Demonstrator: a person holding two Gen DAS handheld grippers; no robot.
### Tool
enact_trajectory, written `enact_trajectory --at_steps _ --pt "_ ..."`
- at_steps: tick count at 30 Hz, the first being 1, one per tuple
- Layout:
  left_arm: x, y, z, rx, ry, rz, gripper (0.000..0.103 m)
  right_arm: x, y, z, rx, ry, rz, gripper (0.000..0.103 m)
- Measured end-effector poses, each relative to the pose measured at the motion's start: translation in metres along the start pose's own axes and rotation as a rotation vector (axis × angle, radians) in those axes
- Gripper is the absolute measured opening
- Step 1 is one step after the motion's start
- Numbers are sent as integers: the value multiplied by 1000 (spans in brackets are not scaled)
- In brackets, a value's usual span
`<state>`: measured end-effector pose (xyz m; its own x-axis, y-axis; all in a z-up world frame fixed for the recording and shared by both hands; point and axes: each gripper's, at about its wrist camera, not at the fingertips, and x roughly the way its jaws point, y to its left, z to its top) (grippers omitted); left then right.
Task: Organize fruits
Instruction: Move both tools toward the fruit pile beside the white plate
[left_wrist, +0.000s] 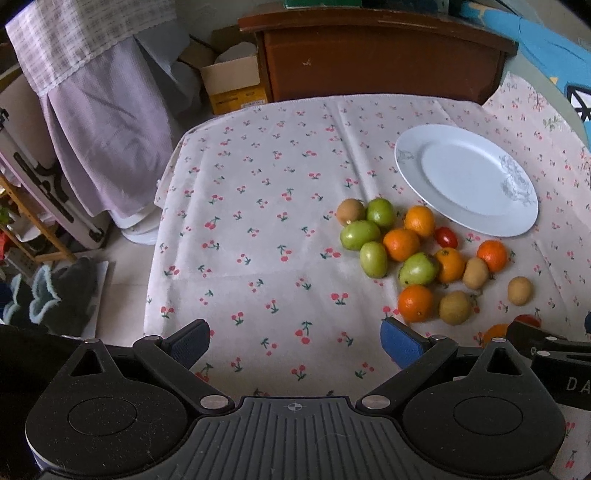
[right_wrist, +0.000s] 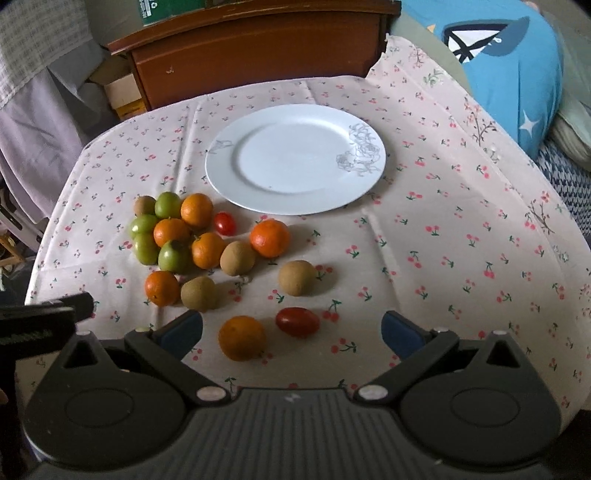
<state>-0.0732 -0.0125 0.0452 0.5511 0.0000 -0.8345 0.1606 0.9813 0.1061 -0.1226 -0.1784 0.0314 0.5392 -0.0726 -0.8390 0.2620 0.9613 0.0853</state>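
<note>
Tabletop, cherry-print cloth.
White plate: bare, at 12 o'clock in the right wrist view.
Fruit, loose on the cloth at 9 to 10 o'clock of that view, just beside the plate's near rim: green fruits, oranges, brown kiwis, small red tomato.
Set apart nearer the right gripper: one orange, one red tomato, between its fingers but untouched.
Right gripper: spread wide, holding nothing.
Left gripper: spread wide, holding nothing, over bare cloth; fruit cluster at its 2 o'clock.
</note>
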Motion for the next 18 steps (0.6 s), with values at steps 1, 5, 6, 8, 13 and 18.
enact_trajectory --at_steps 1,5,6,8,13,18 --pt "0 -1 0 0 2 3 100 -1 1 0 -3 -1 -2 102" --pt "-2 -6 -1 -1 6 12 100 -2 3 0 -12 7 -10 102" --pt "-2 -7 -1 1 7 17 100 -2 4 0 -16 9 -7 102" --pt "-2 -8 -1 4 7 25 100 -3 5 0 -25 7 -7 102" --pt "-1 -12 -2 4 16 27 100 -4 6 1 -29 0 -17 102" --pt "-2 -16 -2 11 14 36 100 -5 6 2 -30 -3 -21 102"
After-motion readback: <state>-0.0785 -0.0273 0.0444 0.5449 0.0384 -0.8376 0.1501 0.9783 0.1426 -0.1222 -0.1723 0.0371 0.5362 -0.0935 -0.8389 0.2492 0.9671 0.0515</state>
